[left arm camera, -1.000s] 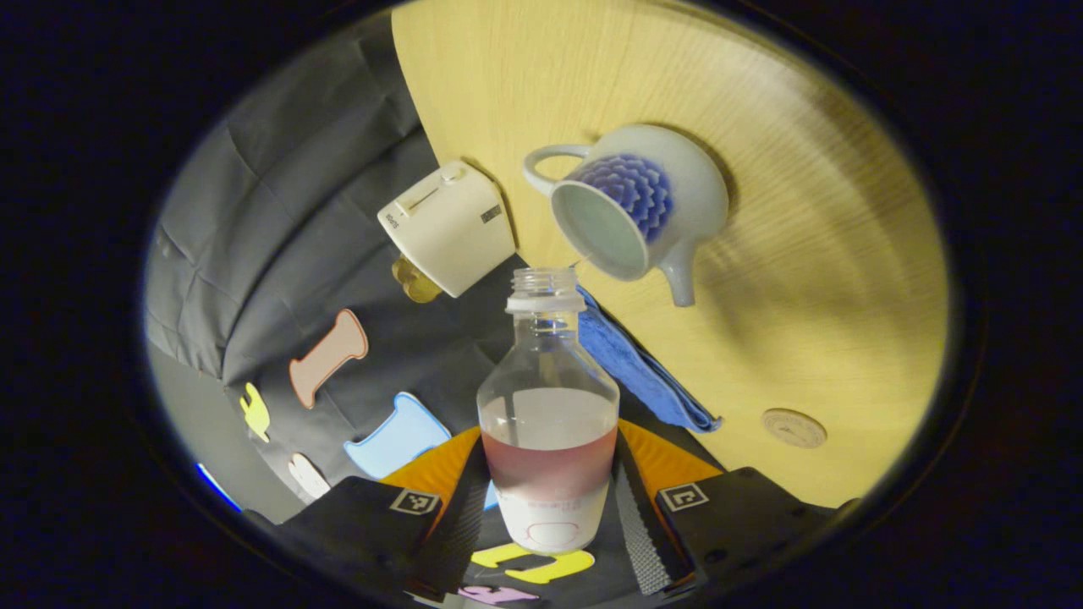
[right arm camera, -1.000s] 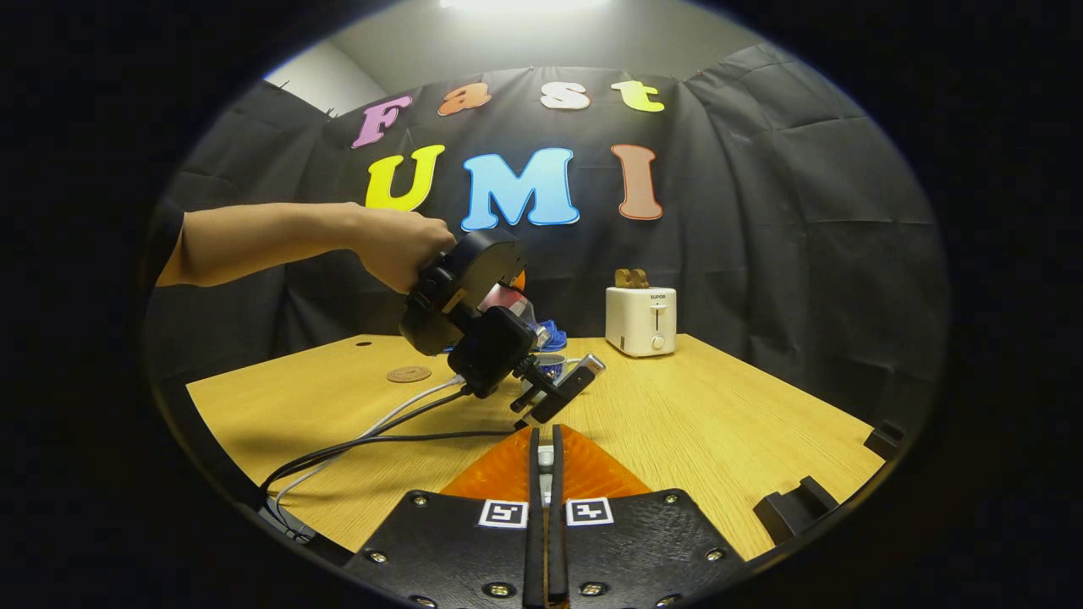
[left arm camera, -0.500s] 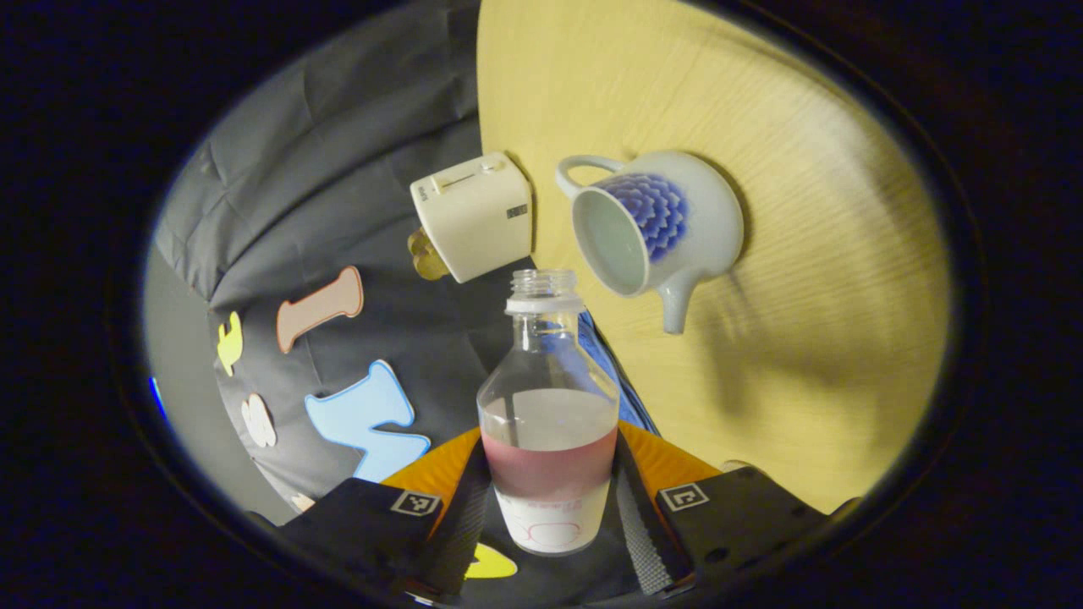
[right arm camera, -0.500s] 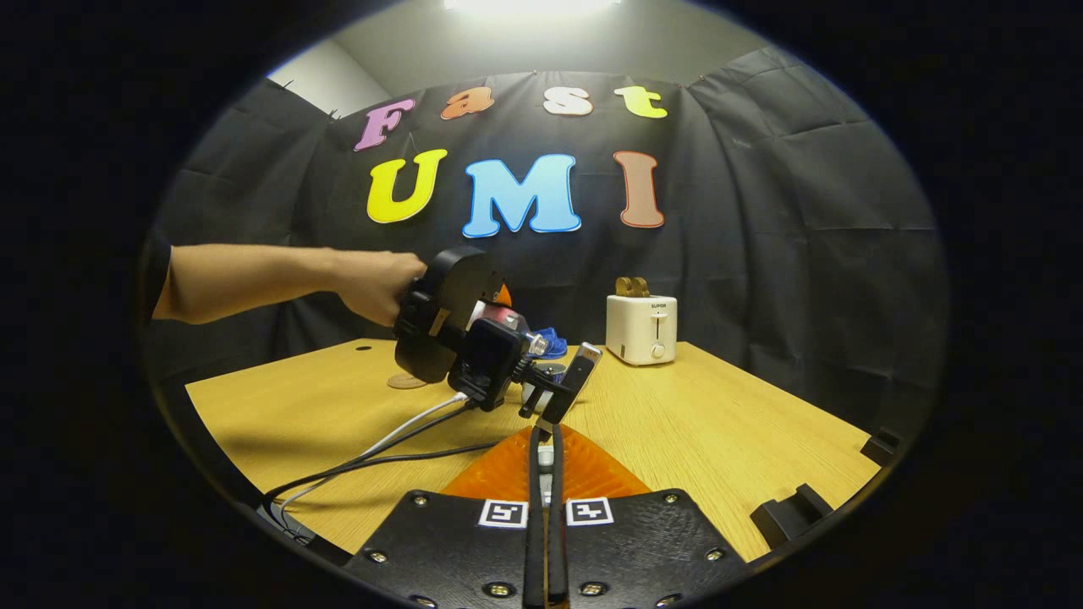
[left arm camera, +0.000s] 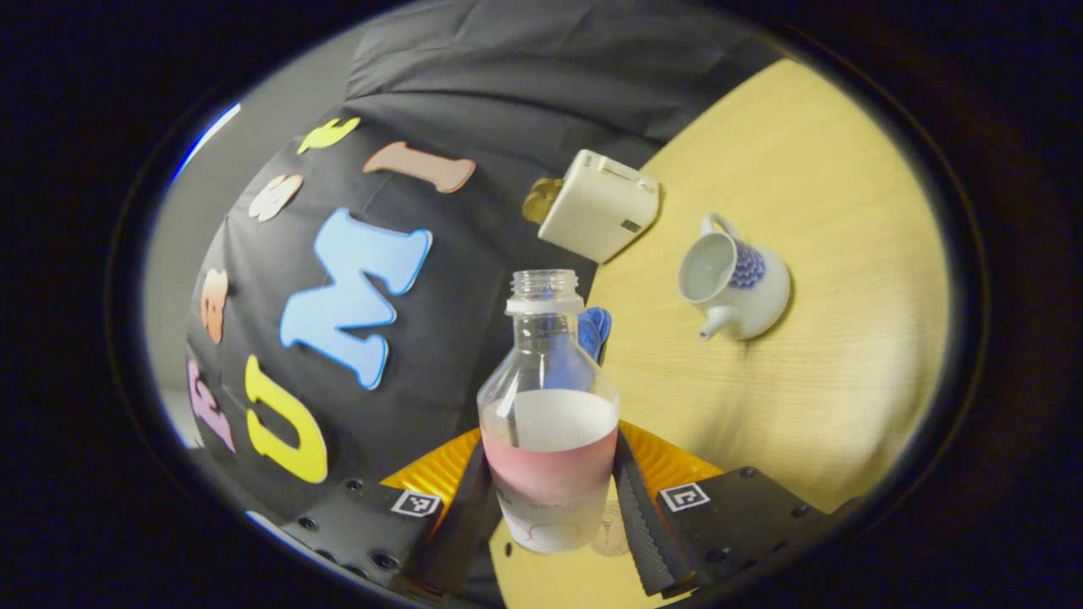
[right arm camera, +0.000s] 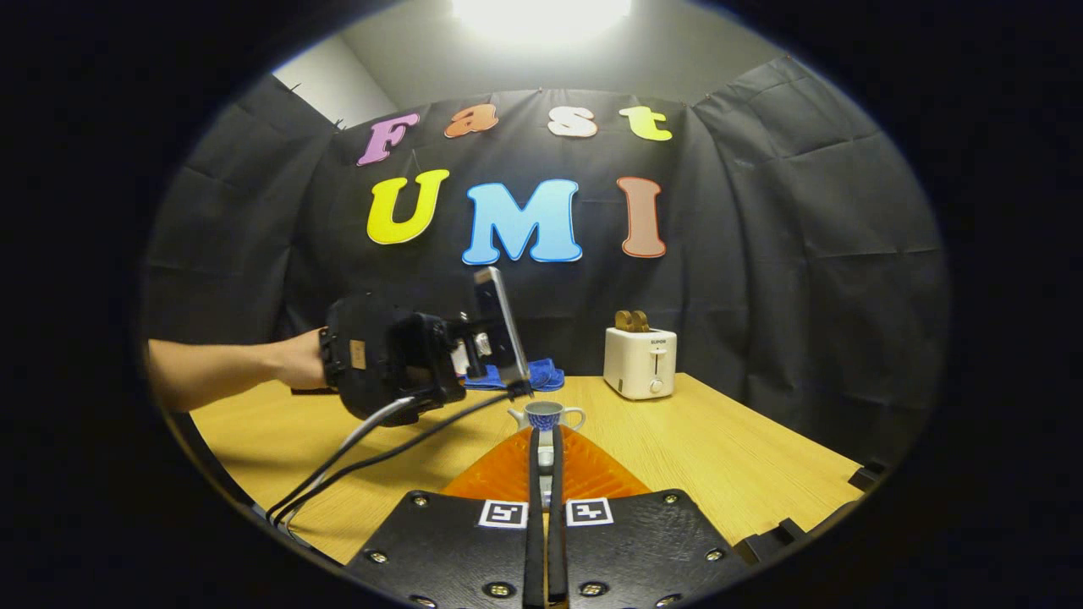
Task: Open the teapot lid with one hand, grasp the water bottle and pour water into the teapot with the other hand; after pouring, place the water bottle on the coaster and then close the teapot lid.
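My left gripper (left arm camera: 550, 507) clamps clear pink-banded water bottle (left arm camera: 548, 414); lidless white-blue teapot (left arm camera: 734, 283), cream toaster (left arm camera: 599, 216), blue cloth (left arm camera: 595, 330) beyond. Right gripper (right arm camera: 546, 474) nearly closed, perhaps pinching lid.

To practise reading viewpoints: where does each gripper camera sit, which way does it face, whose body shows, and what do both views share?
Left gripper view: on the left gripper, rolled sideways, looking along the clear plastic water bottle it clamps, with the lidless white-and-blue ceramic teapot beyond; own fingers show.
Right gripper view: on the right gripper, level above the wooden table, facing the booth wall; own fingers pinch what looks like the white teapot lid; the person's forearm shows.
Shared: teapot, white toaster, table.
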`<state>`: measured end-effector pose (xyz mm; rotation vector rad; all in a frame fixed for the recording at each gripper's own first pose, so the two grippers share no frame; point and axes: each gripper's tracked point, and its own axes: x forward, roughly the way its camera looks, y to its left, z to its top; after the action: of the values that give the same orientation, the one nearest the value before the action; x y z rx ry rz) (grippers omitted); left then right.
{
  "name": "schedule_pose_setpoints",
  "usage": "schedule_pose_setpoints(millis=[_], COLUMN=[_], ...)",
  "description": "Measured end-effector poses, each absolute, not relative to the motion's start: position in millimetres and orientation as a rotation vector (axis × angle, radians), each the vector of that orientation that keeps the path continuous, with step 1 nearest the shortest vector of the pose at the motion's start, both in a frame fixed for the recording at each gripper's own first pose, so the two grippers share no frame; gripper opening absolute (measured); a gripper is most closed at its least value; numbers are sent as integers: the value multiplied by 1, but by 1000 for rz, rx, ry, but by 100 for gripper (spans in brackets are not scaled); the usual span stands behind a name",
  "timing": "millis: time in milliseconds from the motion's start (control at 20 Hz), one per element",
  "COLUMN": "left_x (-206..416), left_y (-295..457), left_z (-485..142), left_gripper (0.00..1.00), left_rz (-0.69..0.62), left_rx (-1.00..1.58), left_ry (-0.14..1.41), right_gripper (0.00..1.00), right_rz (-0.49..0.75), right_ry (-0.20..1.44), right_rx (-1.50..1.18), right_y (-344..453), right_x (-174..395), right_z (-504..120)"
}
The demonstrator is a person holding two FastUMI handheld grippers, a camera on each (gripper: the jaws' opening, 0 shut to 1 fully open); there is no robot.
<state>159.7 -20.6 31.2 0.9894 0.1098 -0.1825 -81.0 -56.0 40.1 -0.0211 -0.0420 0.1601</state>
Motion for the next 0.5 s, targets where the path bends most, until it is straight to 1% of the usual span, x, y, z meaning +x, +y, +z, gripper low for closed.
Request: schedule_pose_setpoints(millis=[100,300,400,450,500], left_x=[144,136,136,132,131], left_y=[0,49,76,87,97], left_z=[36,45,47,49,51], left_gripper=[87,86,85,72,85], left_rz=[-160,-116,-81,-66,-59], left_rx=[765,279,115,58,17], left_ry=[89,35,20,8,-1], right_gripper=[2,2,2,2,2], right_rz=[182,227,252,258,264], right_ry=[-50,-50,-33,-23,-13], right_rx=[-18,-22,-16,-10,-3], right_y=[-48,-29,-18,-15,-13], right_x=[-68,-40,-25,-16,-8], right_z=[46,52,48,46,44])
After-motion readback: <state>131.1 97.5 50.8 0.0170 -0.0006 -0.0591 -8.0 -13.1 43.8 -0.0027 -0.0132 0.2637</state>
